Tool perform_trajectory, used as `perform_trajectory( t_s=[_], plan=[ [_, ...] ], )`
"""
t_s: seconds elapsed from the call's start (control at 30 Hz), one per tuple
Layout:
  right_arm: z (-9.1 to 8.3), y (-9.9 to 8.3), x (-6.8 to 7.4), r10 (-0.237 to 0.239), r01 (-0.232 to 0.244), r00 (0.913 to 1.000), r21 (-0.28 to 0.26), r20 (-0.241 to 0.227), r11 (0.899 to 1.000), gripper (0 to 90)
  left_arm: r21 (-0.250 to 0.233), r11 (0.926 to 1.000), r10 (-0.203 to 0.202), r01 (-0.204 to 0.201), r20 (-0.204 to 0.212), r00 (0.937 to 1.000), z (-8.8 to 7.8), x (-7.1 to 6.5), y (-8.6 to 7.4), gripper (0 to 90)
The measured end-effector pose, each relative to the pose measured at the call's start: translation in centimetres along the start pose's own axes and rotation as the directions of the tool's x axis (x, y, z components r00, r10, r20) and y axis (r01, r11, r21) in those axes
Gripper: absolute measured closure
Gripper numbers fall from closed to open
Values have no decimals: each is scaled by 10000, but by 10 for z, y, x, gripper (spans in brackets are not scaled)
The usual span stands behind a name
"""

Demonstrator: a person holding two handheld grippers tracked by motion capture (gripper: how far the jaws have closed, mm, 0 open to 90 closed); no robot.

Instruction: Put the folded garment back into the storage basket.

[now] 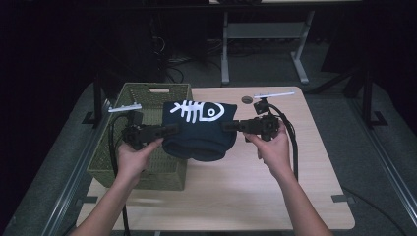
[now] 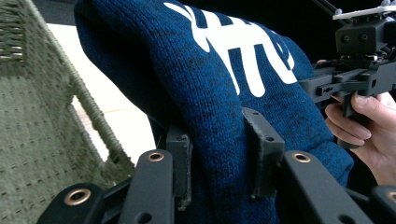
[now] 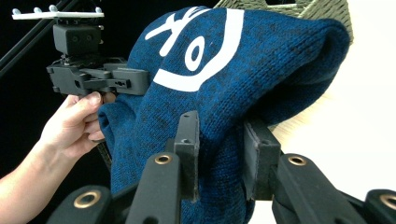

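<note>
Both grippers clamp the folded navy sweater (image 1: 199,129) at frame centre: left gripper (image 1: 167,131) and right gripper (image 1: 230,126) fingers pinch opposite ends, above the green basket (image 1: 147,167) and surface (image 1: 236,196).

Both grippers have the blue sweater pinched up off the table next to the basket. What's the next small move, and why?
Probably carry it left over the basket and lower it in. The left gripper and right gripper each clamp a side of the folded sweater, which hangs partly over the basket's right rim, partly over the table.
</note>
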State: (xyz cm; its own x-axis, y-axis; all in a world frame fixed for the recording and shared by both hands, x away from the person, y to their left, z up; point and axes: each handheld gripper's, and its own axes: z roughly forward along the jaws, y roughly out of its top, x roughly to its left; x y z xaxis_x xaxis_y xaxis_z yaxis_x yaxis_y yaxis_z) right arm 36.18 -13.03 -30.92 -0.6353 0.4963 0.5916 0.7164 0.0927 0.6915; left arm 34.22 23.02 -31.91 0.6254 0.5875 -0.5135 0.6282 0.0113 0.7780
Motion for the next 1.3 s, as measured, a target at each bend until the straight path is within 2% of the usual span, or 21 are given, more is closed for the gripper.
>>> perform_trajectory(
  t_s=[0.47,0.67,0.9,1.07,1.3],
  plan=[
    [19,10,8,-220,222,9996,133,-164,9997,704,-96,10000,-23,21,-199,9998,-19,8,4,668],
    [27,13,12,-358,362,9991,154,-222,9992,704,-190,9996,-223,219,-228,9995,-25,13,3,668],
    [35,16,15,-346,352,9990,209,-284,9992,704,-170,9997,-172,166,-343,9993,-34,17,5,668],
    [43,21,20,-425,431,9987,235,-272,9988,704,-247,9994,-237,228,-391,9990,-39,23,5,667],
    [55,26,21,-474,484,9983,301,-338,9984,704,-91,9994,-347,344,-408,9986,-46,34,6,667]
  ],
)
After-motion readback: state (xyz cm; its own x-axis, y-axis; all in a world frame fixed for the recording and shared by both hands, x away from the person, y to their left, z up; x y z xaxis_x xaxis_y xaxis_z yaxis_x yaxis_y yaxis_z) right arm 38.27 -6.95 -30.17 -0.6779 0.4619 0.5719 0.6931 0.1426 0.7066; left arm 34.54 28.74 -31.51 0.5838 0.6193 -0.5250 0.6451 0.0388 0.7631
